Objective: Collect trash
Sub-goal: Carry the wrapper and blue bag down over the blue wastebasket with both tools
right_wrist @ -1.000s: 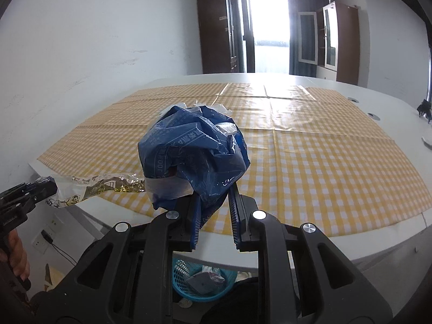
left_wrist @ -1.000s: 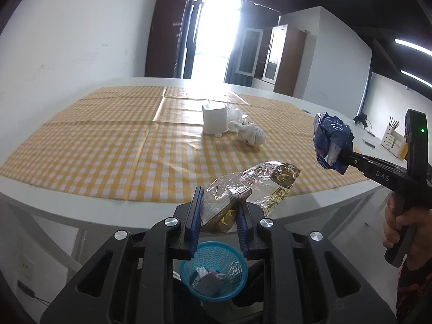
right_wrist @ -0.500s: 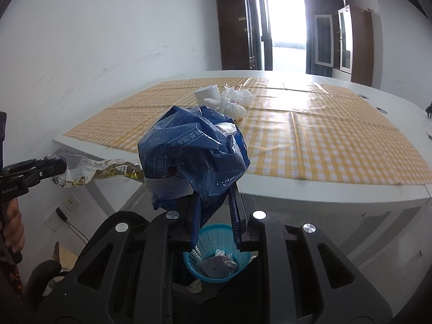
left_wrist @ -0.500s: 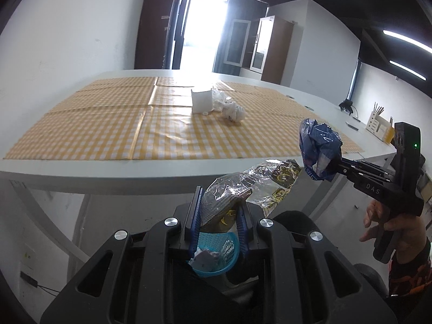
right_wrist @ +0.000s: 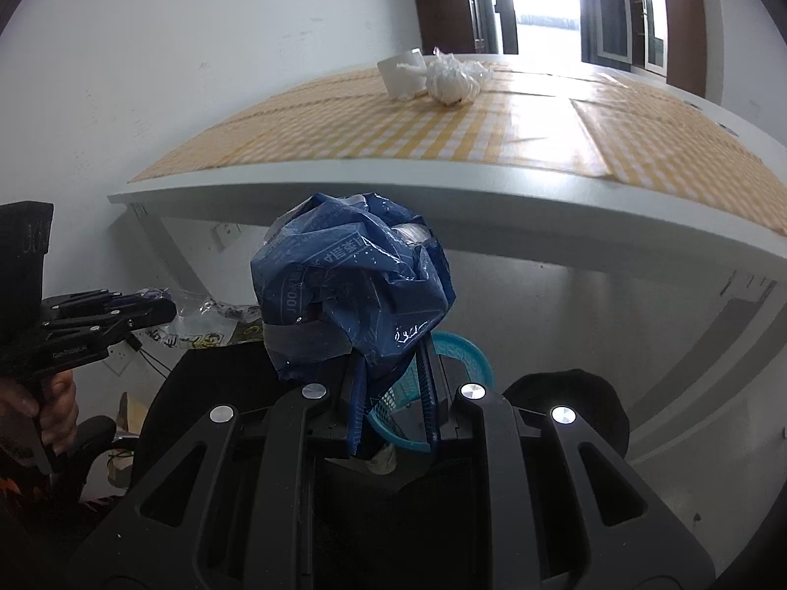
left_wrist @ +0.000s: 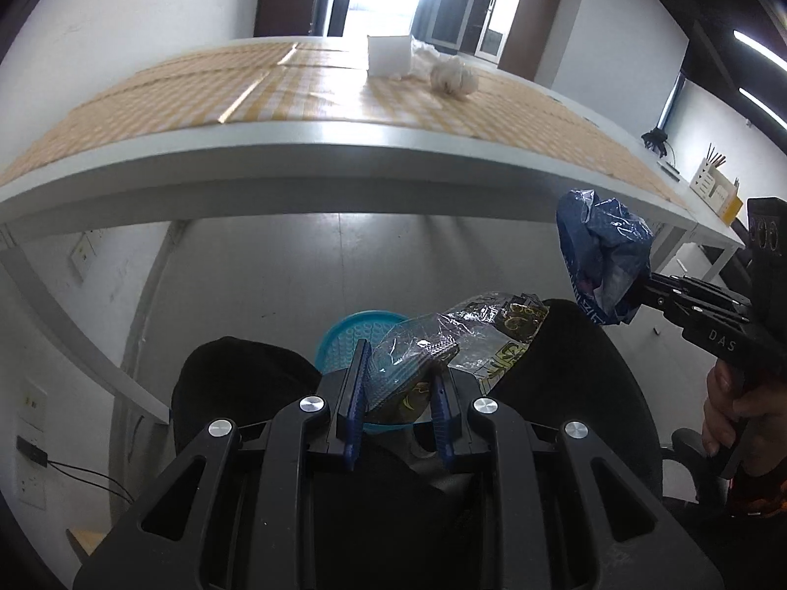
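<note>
Below the table edge, your left gripper (left_wrist: 399, 396) clamps the crinkly clear wrapper (left_wrist: 462, 339) directly above the turquoise mesh basket (left_wrist: 344, 332); your right gripper (right_wrist: 393, 383) pinches the crumpled blue bag (right_wrist: 351, 295) alongside

Each camera sits just behind its own tool, looking forward along the fingers from below the worktop (left_wrist: 344, 147) edge, angled slightly down. Both views share the worktop's near edge, the blue basket (left_wrist: 339, 339) just ahead of the tools, and the opposite tool at the frame's side.
</note>
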Available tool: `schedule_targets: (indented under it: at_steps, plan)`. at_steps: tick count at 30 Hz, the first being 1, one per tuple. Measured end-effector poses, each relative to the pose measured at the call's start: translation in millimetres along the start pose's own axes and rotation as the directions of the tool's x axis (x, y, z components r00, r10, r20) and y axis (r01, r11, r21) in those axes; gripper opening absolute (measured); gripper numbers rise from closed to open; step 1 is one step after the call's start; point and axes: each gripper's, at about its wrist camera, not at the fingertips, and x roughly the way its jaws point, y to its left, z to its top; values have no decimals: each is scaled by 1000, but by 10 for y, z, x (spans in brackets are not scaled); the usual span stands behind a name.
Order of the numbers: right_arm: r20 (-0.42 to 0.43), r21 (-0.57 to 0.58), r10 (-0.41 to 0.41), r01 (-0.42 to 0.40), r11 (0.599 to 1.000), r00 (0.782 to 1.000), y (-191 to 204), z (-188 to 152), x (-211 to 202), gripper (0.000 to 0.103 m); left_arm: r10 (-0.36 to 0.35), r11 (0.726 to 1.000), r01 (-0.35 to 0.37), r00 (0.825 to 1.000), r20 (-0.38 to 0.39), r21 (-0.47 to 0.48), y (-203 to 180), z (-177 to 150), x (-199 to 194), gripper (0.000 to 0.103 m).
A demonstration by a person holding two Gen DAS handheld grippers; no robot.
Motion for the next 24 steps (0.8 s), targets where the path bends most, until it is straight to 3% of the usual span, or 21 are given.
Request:
schedule_targets:
  at_steps: [10,24]
  plan:
    - [-184,43,-3,11,999,983,-154,-292,870,18,49,999,-48,988,-147,16,112,58,939,22]
    - [-390,98,-19,61,993,921,-387,-420,1896,18,133,991,-119,937,-323,63,203,70,2071,21]
